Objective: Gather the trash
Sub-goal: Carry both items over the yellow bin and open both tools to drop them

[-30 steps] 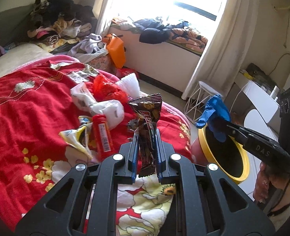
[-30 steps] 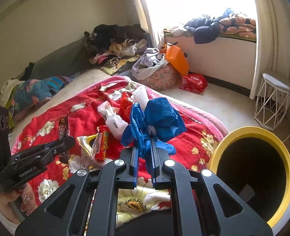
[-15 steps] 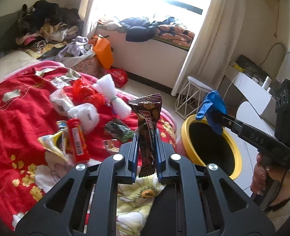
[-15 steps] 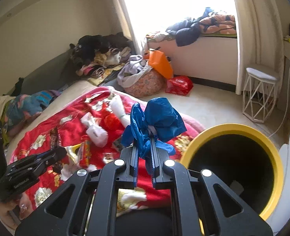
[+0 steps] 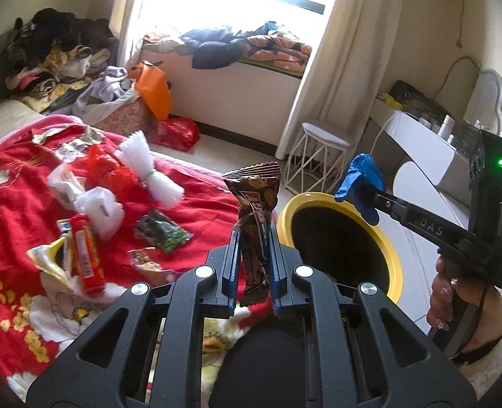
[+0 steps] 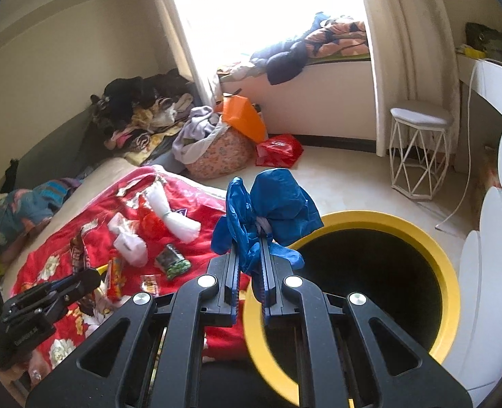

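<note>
My left gripper (image 5: 253,238) is shut on a brown candy bar wrapper (image 5: 255,204), held upright just left of the yellow-rimmed black bin (image 5: 392,255). My right gripper (image 6: 251,241) is shut on a crumpled blue plastic glove (image 6: 278,204), which hangs over the left rim of the bin (image 6: 450,278). From the left wrist view the right gripper (image 5: 370,200) and the blue glove (image 5: 363,176) sit above the bin's far rim. On the red floral bedspread (image 5: 9,210) lie a red tube (image 5: 85,258), white bags (image 5: 99,207), a green-black packet (image 5: 162,231) and other wrappers.
A white wire stool (image 6: 417,149) stands on the floor beyond the bin. White furniture (image 5: 417,156) is at the right. A floral bag of clothes (image 6: 216,153), an orange bag (image 6: 244,119) and a red bag (image 6: 278,149) sit by the window ledge. A hand (image 5: 444,289) holds the right gripper.
Both grippers have swung to the right, away from the bed and toward the bin. The bin now fills more of each view; the held wrapper and glove stay gripped.
</note>
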